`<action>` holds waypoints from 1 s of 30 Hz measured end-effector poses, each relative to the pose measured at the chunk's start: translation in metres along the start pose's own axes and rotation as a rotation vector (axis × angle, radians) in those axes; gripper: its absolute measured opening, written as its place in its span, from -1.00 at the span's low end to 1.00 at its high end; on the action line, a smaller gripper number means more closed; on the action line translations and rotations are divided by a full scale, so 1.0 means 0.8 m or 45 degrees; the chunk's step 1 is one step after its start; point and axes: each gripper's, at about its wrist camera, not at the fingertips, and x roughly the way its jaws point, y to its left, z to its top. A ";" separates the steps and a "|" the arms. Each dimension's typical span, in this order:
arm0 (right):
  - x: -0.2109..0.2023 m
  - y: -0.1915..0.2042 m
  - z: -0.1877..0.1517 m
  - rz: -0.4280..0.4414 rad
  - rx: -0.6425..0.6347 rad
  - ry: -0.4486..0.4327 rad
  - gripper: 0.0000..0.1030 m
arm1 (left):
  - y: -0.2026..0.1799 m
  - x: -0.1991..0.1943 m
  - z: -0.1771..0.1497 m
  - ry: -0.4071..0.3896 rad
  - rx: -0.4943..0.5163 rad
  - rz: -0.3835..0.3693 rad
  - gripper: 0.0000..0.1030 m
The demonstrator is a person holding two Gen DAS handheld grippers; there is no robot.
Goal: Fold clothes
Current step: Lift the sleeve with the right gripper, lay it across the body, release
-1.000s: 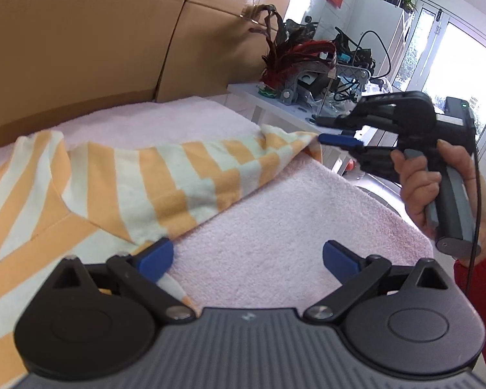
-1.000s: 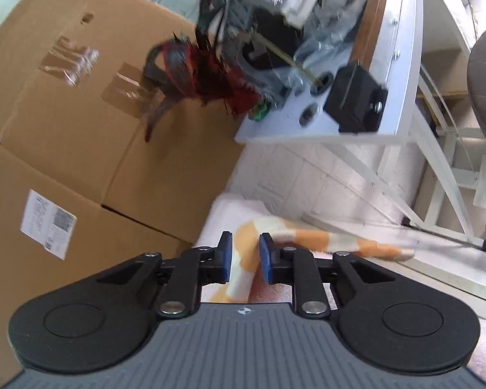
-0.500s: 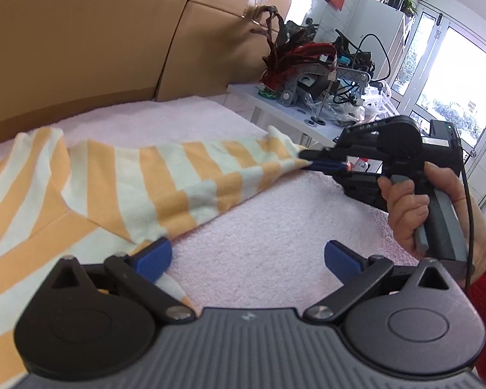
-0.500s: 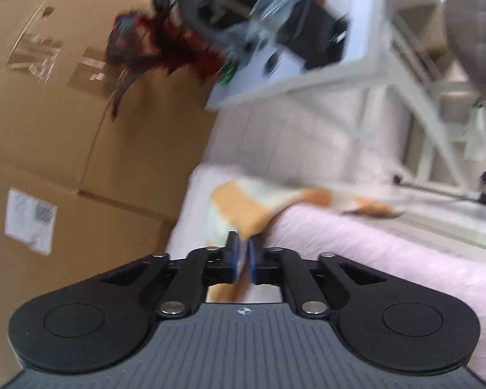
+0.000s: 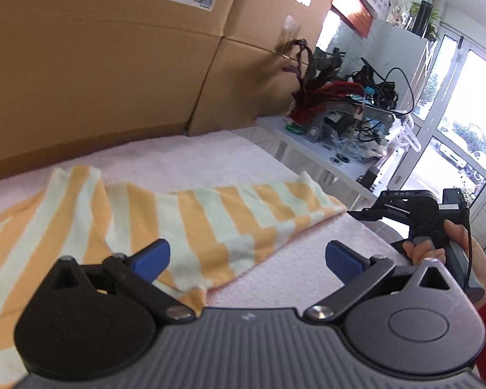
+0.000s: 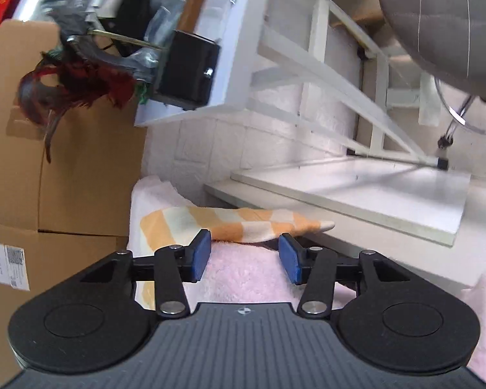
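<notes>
Your right gripper (image 6: 244,256) has let go of the striped shirt (image 5: 191,220), now gaping just short of its sleeve tip; your left gripper (image 5: 246,259) is hovering wide, empty, nearer the body.

Orange-and-white striped shirt (image 5: 210,220) on pink towel (image 5: 295,265).

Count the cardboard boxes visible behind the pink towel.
2 in the left wrist view: one large cardboard box at left bearing a printed label, and a second box beside it at right. More may be hidden beyond the frame.

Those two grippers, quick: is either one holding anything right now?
Left gripper: open, holding nothing.
Right gripper: open, holding nothing; striped shirt lies just ahead.
</notes>
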 end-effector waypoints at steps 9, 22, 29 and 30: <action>0.036 -0.020 -0.004 0.399 0.331 -0.049 0.04 | 0.021 0.053 0.030 0.128 0.022 0.041 0.97; -0.007 0.054 -0.017 0.547 -0.152 -0.341 -0.88 | -0.064 0.141 0.036 0.218 0.199 -0.166 -0.08; -0.031 0.121 -0.046 0.586 -0.603 -0.362 -0.88 | -0.053 0.128 0.042 0.155 0.180 -0.124 -0.90; -0.031 0.132 -0.053 0.584 -0.660 -0.369 -0.88 | -0.046 0.121 0.045 0.141 0.161 -0.127 -0.78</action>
